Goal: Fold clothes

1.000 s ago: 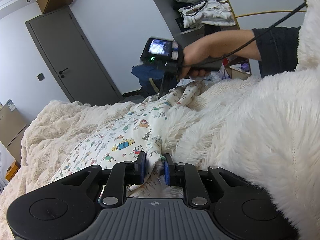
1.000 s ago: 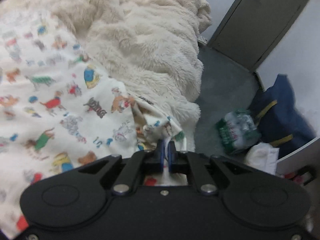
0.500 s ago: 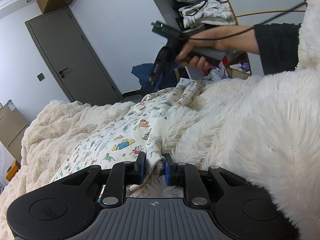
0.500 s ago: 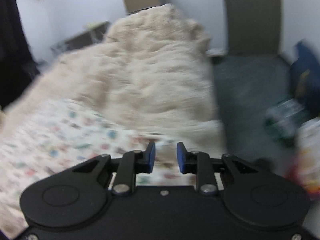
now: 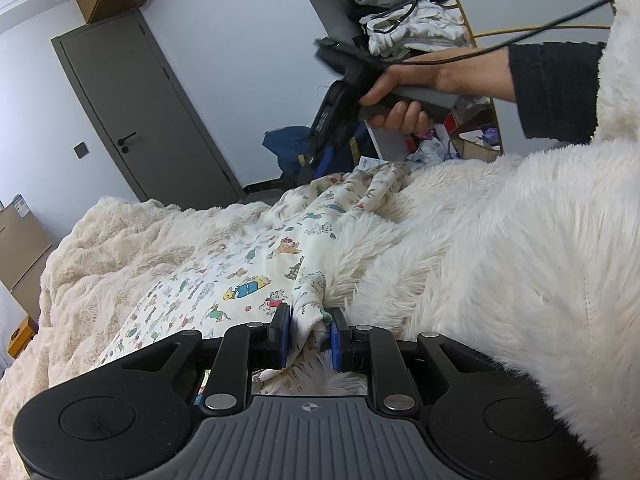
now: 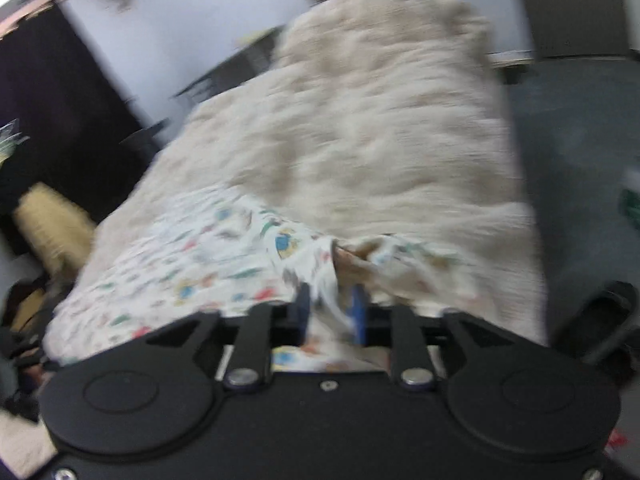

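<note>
The white cotton garment printed with small cartoon animals lies spread on the cream fluffy blanket covering the bed. The left gripper has its fingers clamped on a bunched fold at its near edge. The right gripper, lifted above the garment's far end, is opening its fingers, blurred cloth showing between them

2 tongs, 1 printed garment, 1 cream blanket, 1 grey door, 1 hand.

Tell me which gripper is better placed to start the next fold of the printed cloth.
Left. The left gripper is clamped on the printed cloth, while the right gripper is opening, raised above the cloth.
</note>
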The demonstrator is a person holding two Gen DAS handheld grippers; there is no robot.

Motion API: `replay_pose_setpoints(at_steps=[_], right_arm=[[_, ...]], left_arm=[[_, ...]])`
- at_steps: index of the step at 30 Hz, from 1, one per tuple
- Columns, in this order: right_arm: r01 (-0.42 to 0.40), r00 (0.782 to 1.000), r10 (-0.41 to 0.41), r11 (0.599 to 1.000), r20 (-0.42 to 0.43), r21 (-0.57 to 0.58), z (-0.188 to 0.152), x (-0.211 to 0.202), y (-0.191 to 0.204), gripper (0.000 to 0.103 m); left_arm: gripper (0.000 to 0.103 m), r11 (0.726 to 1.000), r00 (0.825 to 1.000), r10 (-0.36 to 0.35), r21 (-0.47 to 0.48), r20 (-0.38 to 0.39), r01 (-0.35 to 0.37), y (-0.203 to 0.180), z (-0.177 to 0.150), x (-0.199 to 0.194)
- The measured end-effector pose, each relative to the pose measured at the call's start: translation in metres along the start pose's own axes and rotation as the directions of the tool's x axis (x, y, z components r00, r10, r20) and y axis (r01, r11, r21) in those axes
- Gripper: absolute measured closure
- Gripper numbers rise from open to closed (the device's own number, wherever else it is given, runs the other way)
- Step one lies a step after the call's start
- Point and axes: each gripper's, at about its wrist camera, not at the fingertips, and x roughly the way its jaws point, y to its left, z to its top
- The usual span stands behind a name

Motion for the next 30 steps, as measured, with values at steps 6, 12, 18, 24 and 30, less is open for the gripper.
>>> replay_pose_setpoints(at_steps=[6,12,18,24,30], right_arm=[[-0.073,0.978,-0.029,0.880,0.206,0.470,-0.088,-0.066,-0.019,0.039],[-0.199,0.969,0.014,0.639,0.247,0.743,-0.182,-0.075,-0.025,0.040],[-0.273,0.935,-0.062,0.498,0.348,0.823,-0.189,-0.043,-0.039,0.042],[-0.198,0.910,-0.276,0.364,0.309,0.910,-0.174,-0.018,-0.052,0.052],[-0.271,0.879,-0.282,0.371,0.385,0.888,-0.179,0.008,-0.065,0.053]], left_arm=[[0.085,1.000,1.000,0.006,0.010,-0.002,-0.006,-0.002,0.002,0.001],[0.085,1.000,1.000,0.009,0.012,-0.001,-0.009,-0.003,0.001,0.001],[0.085,1.000,1.000,0.010,0.013,-0.009,-0.010,-0.003,0.002,0.003],[0.085,1.000,1.000,0.014,0.028,-0.024,-0.013,-0.006,0.005,0.006],[0.084,1.000,1.000,0.014,0.021,-0.023,-0.013,-0.006,0.004,0.006]])
